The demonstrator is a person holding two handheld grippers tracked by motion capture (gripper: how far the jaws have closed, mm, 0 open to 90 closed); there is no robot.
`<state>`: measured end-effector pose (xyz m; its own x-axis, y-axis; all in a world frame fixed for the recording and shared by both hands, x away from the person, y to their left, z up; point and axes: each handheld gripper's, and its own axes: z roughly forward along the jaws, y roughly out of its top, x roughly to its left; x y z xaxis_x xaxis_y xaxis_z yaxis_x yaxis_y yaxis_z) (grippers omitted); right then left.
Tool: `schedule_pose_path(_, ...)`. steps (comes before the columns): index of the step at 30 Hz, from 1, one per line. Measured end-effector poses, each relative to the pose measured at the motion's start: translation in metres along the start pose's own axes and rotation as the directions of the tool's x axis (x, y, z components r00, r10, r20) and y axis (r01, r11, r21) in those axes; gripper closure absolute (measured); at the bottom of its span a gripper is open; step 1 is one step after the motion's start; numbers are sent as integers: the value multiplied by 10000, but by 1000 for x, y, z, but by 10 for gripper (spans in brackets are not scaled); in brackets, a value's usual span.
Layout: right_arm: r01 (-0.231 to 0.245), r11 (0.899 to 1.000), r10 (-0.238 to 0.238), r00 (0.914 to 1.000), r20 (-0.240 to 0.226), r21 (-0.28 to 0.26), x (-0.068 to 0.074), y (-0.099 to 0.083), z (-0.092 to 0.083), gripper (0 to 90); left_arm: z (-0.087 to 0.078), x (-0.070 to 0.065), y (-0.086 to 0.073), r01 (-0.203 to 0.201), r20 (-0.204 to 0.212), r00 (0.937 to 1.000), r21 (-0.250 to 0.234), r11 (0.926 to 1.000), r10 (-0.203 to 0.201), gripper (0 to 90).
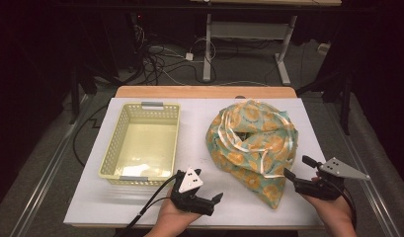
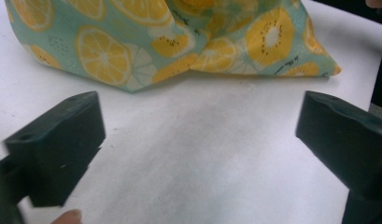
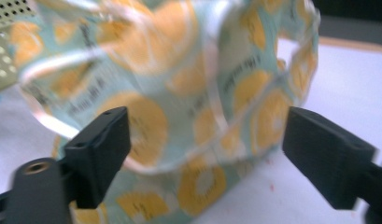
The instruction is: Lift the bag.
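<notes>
I see a crumpled cloth (image 1: 252, 148) printed with yellow citrus slices on pale teal, lying in a loose heap on the right half of the white table (image 1: 199, 197). One pointed corner of it stretches toward my near edge. To its left, well apart from it, stands a pale yellow plastic basket (image 1: 141, 111) with perforated walls.

My left gripper (image 1: 215, 201) sits low near the front edge of the table, between the basket and the cloth, pointing to the right toward the cloth's near corner. In the left gripper view its two black jaws stand wide apart with only bare white table between them; the cloth (image 2: 179, 42) lies ahead of them, not touching either pad. It holds nothing.

My right gripper (image 1: 299, 168) is at the right side of the cloth, its jaws aimed left at the heap. In the right gripper view the jaws are spread wide, and the cloth (image 3: 179, 93) rises just in front of them and fills the gap as seen from there, with a pale ribbon edge looping across it. That picture is blurred, so I cannot tell whether a pad brushes the fabric, but the pads do not press on it. A corner of the basket (image 3: 4, 42) shows at the upper left.
</notes>
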<state>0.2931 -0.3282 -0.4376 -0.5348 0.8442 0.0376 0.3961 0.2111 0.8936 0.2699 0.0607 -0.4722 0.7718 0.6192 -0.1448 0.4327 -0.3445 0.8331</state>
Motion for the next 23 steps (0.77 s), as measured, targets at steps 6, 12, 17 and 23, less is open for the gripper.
schedule_pose_path(6,-266,9995,264,9995,180,143,-3,-17,5,2,7,-2,-6,-100,-147,9998,123,9999,101,0)
schedule_pose_path(12,-209,9997,206,9994,276,116,-2,-23,9,1,7,1,-12,180,-232,9996,-11,9998,-180,0)
schedule_pose_path(17,-191,9997,193,9997,161,-171,-3,-23,7,0,6,1,-14,201,-335,9992,-146,9997,-205,0)
schedule_pose_path(23,-126,9991,127,9999,43,-395,-3,-21,3,0,6,-2,-14,72,-626,9980,-193,9998,-84,0)
